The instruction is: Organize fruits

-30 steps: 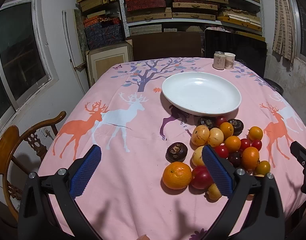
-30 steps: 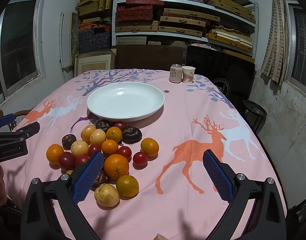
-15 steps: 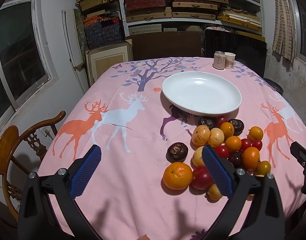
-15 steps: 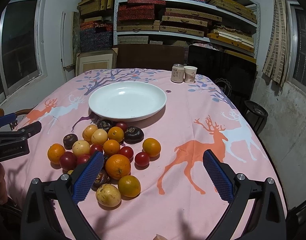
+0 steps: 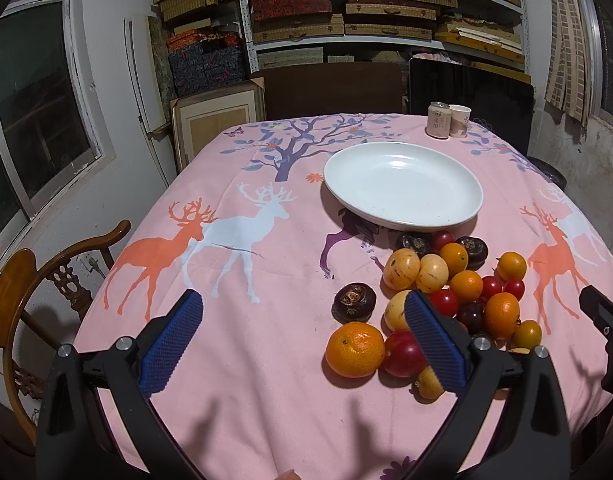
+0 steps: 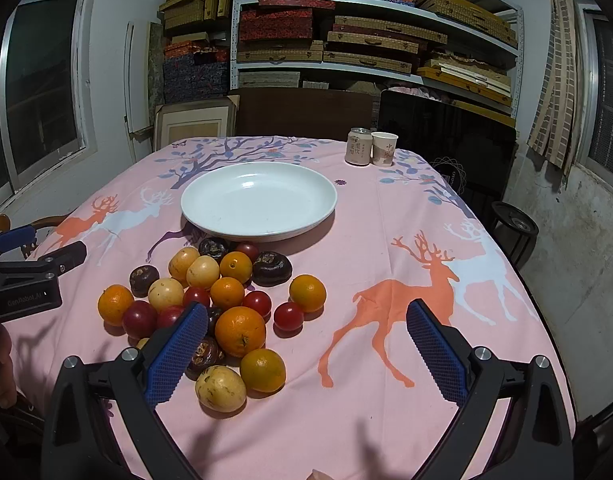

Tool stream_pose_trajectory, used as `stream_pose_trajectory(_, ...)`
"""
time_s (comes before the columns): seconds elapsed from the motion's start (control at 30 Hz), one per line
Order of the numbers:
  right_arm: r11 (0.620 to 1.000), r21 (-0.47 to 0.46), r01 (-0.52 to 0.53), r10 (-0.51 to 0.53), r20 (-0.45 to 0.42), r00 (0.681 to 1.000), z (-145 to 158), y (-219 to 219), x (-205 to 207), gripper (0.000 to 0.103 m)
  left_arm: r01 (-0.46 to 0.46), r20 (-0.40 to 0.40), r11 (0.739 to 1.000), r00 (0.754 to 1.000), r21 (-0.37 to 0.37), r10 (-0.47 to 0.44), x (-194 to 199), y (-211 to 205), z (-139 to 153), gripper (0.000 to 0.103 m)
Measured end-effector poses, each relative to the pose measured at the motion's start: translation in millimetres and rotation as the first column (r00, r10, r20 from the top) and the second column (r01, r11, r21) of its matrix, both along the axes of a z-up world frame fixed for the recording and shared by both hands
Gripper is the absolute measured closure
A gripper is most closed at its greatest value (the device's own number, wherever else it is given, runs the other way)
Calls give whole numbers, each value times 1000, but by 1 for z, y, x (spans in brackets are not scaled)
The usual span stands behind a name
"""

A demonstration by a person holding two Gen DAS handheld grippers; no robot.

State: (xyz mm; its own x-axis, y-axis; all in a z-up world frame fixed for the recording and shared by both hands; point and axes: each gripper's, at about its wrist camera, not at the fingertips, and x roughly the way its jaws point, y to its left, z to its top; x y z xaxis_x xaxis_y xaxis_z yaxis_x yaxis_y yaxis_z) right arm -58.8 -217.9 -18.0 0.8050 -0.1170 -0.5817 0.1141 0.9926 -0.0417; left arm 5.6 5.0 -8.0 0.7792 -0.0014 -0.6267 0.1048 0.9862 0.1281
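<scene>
Fruits (image 6: 226, 300) sat in one loose heap on the pink deer-print tabletop (image 6: 386, 248), just in front of the white plate (image 6: 258, 200). None was on the plate; it was bare. Mix looked like oranges, small red tomato-like ones, pale yellow round ones and a few dark brown ones. One dark fruit (image 5: 353, 303) lay slightly apart on the heap's left edge, with a big orange (image 5: 355, 349) just beside it, nearest the left tool.

Left tool (image 5: 302, 344) hovered low over the near edge, spread wide, holding nothing; its right pad overlapped the heap in view. Right tool (image 6: 306, 356) was likewise wide and empty, its left pad over the near side of the heap. Neither touched a fruit as far as I could tell.

Judgement: task not started, first pick pending. Next move probably calls for picking an outer fruit, since the middle ones were packed touching. Round fruit would likely roll if nudged, so centre the pads before closing.

Can (image 6: 359, 152) and paper cup (image 6: 384, 149) stood at the far edge, well clear.
</scene>
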Motion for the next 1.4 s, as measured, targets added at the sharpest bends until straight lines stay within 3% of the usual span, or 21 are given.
stream_pose_trajectory(1.4,1000,12,-1,2,-18,1000,-8,2,-1,3,5,7,1000,1000,7,-5,-9,-1,-8,4)
